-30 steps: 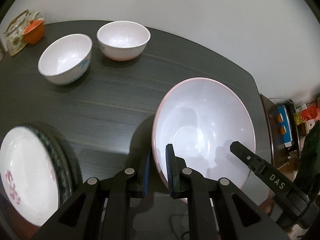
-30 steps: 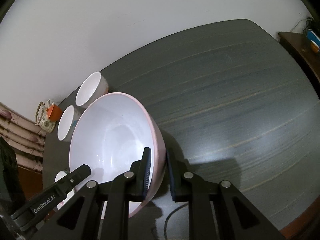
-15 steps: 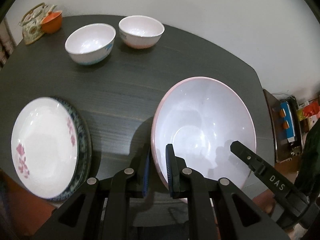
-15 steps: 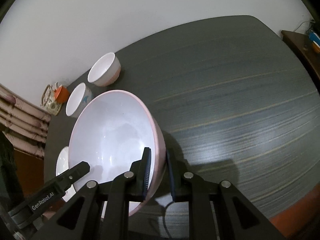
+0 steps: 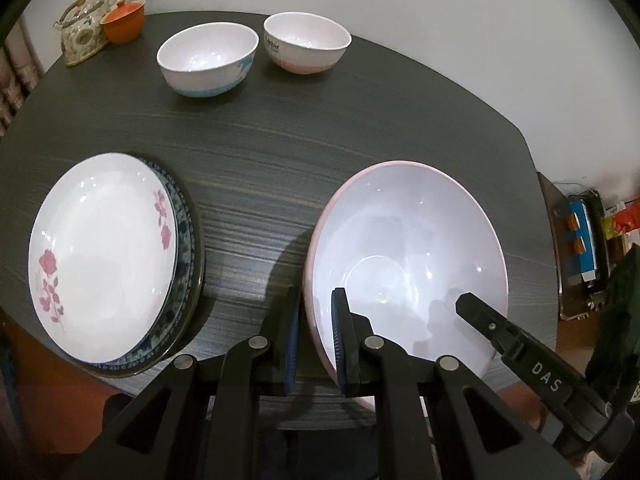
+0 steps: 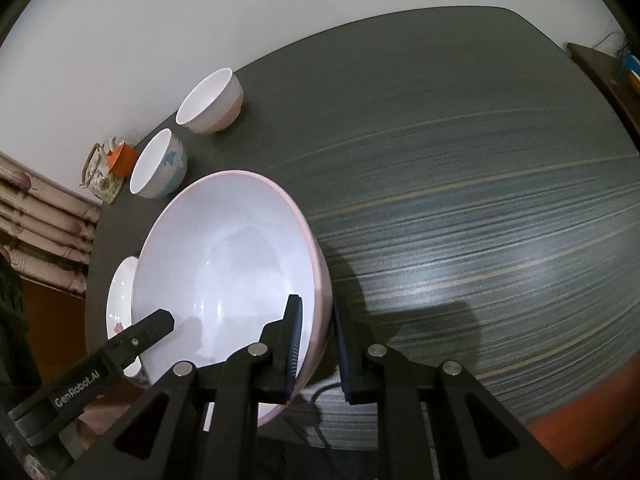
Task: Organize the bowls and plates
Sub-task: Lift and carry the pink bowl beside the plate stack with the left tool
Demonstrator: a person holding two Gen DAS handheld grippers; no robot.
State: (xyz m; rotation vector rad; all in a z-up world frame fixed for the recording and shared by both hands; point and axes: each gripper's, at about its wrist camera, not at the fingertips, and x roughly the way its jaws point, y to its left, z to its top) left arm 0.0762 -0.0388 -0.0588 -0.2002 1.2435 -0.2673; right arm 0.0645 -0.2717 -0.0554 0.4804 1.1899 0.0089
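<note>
Both grippers hold one big bowl (image 5: pixel 404 256) between them, each angled steeply down over the dark tabletop (image 5: pixel 280 152). The left gripper (image 5: pixel 316 340) is clamped on the bowl's rim at about 8 o'clock of the bowl in the left wrist view, one blue pad outside the pink wall, the other inside against the white. The right gripper (image 6: pixel 316 344) is clamped on the opposite rim, at about 4 o'clock of the bowl in its own view, again with one pad in and one out. In the left view the right gripper's black finger reaches in from 4 o'clock of the picture; in the right view the left gripper's finger comes in from 8 o'clock

The bowl is tilted, its mouth turned toward the cameras, and it casts a shadow on the tabletop beside it. Whether its base touches the tabletop cannot be told

At 9 o'clock of the left view lies a rose plate (image 5: pixel 100 256) stacked on a blue-patterned plate (image 5: pixel 186 264), just beside the big bowl. At 12 o'clock stand two small bowls side by side, a blue-marked bowl (image 5: pixel 208 60) and a pink-based bowl (image 5: pixel 306 42). At 11 o'clock sit a teapot (image 5: pixel 82 28) and an orange cup (image 5: pixel 124 24), touching or nearly so
</note>
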